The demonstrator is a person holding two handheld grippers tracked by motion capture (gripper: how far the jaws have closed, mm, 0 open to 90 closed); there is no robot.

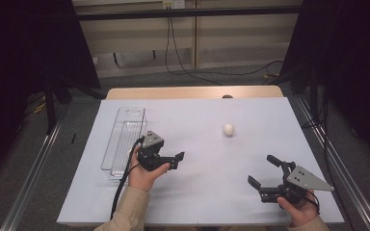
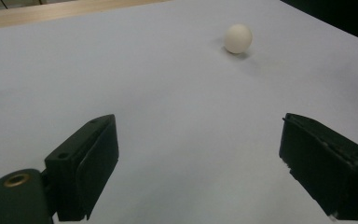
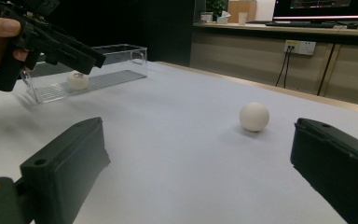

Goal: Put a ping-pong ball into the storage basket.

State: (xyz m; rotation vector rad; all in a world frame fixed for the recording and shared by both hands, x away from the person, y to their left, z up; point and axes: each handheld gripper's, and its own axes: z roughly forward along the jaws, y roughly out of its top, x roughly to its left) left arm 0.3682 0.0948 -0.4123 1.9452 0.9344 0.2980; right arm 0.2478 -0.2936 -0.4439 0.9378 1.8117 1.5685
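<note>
left tool (image 1: 173, 161) wide open, empty, ball (image 1: 228, 129) apart

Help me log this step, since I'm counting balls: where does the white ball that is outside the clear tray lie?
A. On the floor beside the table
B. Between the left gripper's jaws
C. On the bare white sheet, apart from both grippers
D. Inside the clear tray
C: the white ball rests on the white sheet, ahead of the open left gripper and open right gripper, touching neither.
</note>
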